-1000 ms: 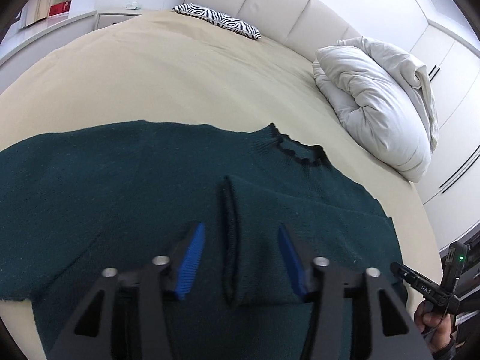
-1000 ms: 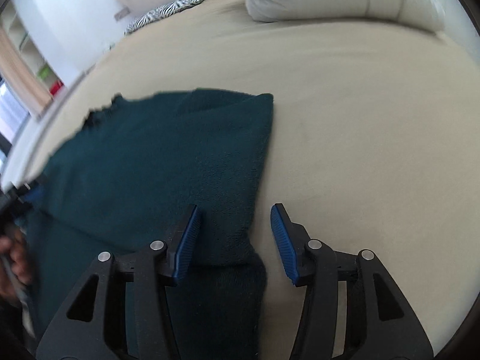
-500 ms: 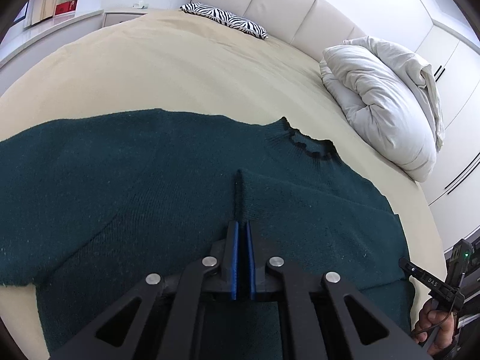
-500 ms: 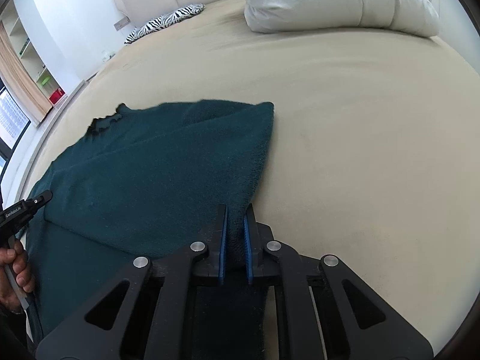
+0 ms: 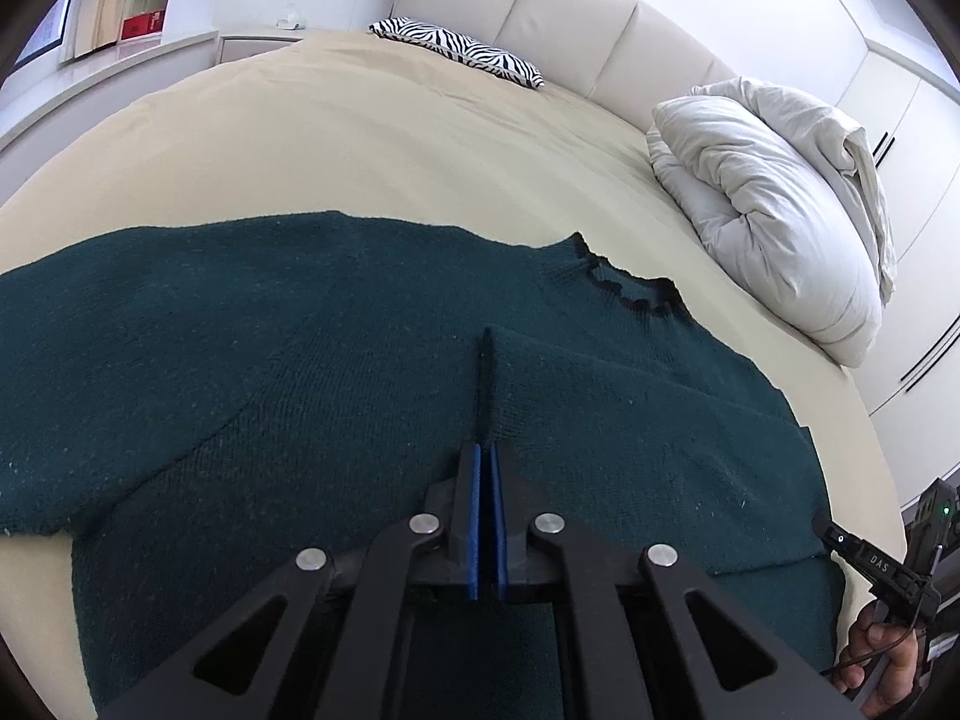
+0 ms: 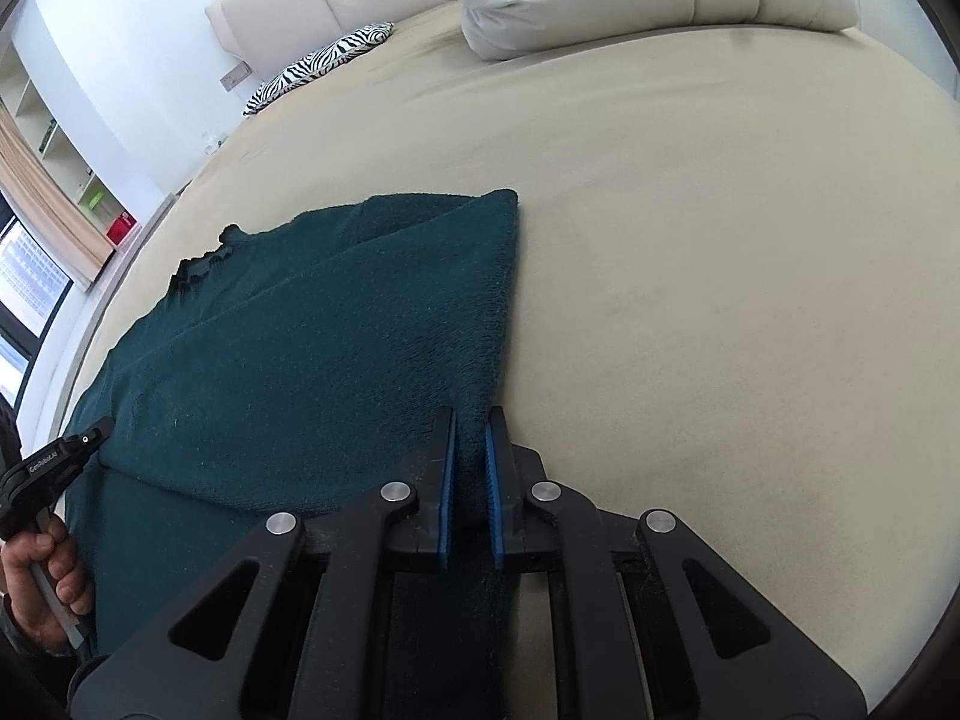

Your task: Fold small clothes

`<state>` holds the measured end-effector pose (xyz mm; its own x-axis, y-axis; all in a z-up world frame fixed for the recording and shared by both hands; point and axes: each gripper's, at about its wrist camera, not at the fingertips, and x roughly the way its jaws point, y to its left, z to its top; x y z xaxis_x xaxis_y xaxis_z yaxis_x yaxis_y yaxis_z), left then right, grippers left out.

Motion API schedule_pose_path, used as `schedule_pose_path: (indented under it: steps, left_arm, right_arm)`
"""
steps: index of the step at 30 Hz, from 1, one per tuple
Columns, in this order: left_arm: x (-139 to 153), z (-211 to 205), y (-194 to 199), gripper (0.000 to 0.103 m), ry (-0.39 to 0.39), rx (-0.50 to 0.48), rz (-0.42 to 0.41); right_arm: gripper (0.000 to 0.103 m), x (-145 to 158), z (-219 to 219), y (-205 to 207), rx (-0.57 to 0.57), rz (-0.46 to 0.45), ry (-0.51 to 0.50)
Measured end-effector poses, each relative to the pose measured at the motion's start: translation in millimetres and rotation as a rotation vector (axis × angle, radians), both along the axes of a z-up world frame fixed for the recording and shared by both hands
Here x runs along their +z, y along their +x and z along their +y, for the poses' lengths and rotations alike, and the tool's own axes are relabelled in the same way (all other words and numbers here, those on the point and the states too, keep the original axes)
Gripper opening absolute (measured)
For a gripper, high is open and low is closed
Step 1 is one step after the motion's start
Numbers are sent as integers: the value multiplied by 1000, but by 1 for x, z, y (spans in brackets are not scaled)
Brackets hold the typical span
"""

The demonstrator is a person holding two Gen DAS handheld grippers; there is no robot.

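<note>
A dark green knit sweater (image 5: pixel 300 360) lies flat on the beige bed, its scalloped collar (image 5: pixel 630 288) toward the far right. One sleeve is folded over the body. My left gripper (image 5: pixel 485 450) is shut on the folded sleeve's cuff edge (image 5: pixel 486 384) in the middle of the sweater. My right gripper (image 6: pixel 468 420) is shut on the sweater's folded side edge (image 6: pixel 498 312) next to bare bed. The sweater also shows in the right wrist view (image 6: pixel 300 348).
A white rolled duvet (image 5: pixel 774 210) lies at the bed's right side. A zebra-striped pillow (image 5: pixel 462 51) lies by the cream headboard (image 5: pixel 570 6). The other hand-held gripper shows at the lower right (image 5: pixel 882 576) and, in the right wrist view, at the lower left (image 6: pixel 48 468).
One second ago both grippers were open around the fabric; both have closed on it. The views have since shifted slightly, with the sweater still lying on the bed.
</note>
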<state>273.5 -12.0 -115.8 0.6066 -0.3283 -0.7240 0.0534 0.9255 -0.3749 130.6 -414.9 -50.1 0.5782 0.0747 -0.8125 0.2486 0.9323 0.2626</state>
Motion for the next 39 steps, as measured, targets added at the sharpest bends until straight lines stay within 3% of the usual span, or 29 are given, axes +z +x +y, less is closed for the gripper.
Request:
schedule_pose_path:
  steps: [10, 12, 14, 16, 18, 21, 25, 27, 29, 31, 34, 35, 36, 38, 39]
  left_arm:
    - [2, 2, -3, 2, 15, 9, 5]
    - [4, 4, -3, 12, -16, 8, 14]
    - [7, 6, -5, 32, -43, 11, 5]
    - [9, 2, -4, 40, -49, -11, 2]
    - [10, -4, -1, 40, -39, -29, 10]
    - [12, 2, -2, 40, -72, 0, 16]
    - [10, 11, -3, 44, -141, 22, 37]
    - [11, 12, -5, 49, -171, 15, 35]
    - [11, 16, -7, 61, -227, 27, 29]
    - [11, 18, -8, 63, -261, 33, 24]
    - [9, 9, -4, 63, -211, -2, 35]
    - [8, 5, -3, 57, -178, -13, 38]
    - [8, 0, -1, 50, -145, -22, 41]
    - [4, -6, 4, 17, -101, -31, 68]
    - [2, -8, 6, 15, -84, -26, 73]
  right_arm:
    - [8, 5, 6, -3, -13, -2, -30]
    - [12, 5, 3, -4, -8, -5, -6]
    - [15, 6, -2, -7, -8, -9, 40]
    - [28, 6, -5, -10, -2, -19, 84]
    - [35, 7, -5, -15, 6, -40, 102]
    - [35, 8, -2, -16, 16, -41, 95]
    - [36, 8, -9, -17, 0, -50, 159]
    - [36, 7, -9, -17, 6, -51, 168]
    - [37, 5, -8, -17, 12, -53, 175]
    - [37, 5, -10, -18, 10, -60, 200]
    - [37, 4, -11, -17, 12, -58, 205]
    - [37, 4, -10, -17, 16, -57, 198]
    - [37, 4, -8, -17, 22, -56, 182]
    - [37, 5, -2, -15, 33, -47, 140]
    - [37, 5, 1, -13, 40, -40, 110]
